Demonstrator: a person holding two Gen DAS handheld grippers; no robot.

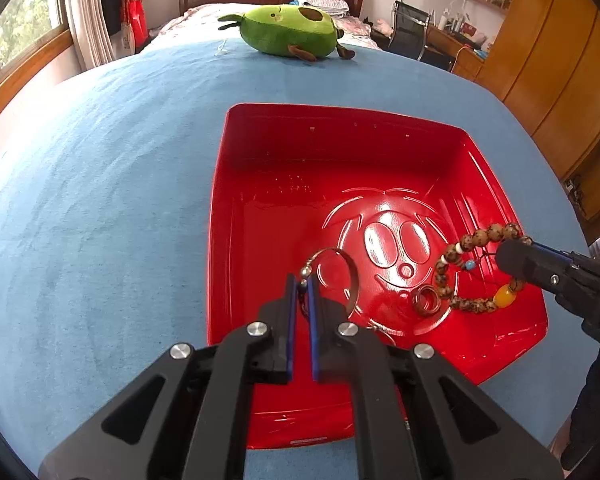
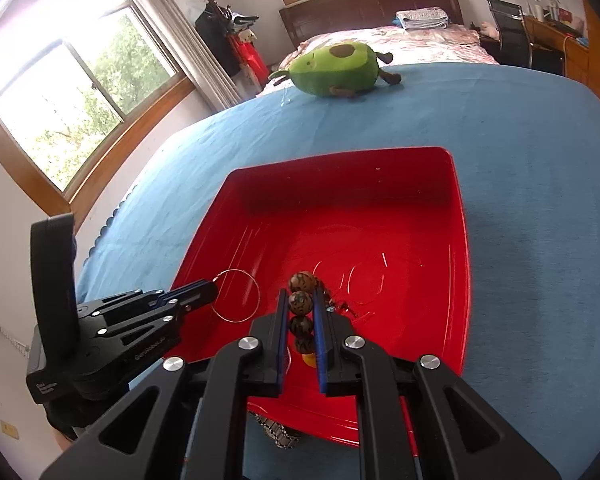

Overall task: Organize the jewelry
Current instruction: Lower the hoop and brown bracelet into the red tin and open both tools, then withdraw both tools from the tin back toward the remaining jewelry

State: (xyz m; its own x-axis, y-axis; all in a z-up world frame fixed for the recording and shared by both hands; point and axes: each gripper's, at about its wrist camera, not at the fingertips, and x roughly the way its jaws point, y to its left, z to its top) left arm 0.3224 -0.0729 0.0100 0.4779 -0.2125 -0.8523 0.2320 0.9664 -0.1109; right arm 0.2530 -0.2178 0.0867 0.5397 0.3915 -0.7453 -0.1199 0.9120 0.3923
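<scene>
A red plastic tray [image 1: 260, 152] [image 2: 456, 240] sits on the blue bedcover. My left gripper [image 1: 303, 282] [image 2: 212, 290] is shut on a thin silver hoop [image 1: 346, 268] [image 2: 236, 296] and holds it over the tray's near left part. My right gripper [image 2: 301, 300] [image 1: 504, 254] is shut on a brown beaded bracelet [image 1: 472, 272] [image 2: 301, 302] with an amber bead [image 1: 504, 296]; it hangs over the tray's right side. A dark brown ring [image 1: 426, 300] lies on the tray floor beside the bracelet.
A green avocado plush [image 1: 288, 30] [image 2: 336, 66] lies at the far side of the blue bedcover [image 1: 100, 200]. A metal watch band [image 2: 278, 434] lies just outside the tray's near edge. Wooden wardrobes [image 1: 560, 60] stand to the right, windows to the left.
</scene>
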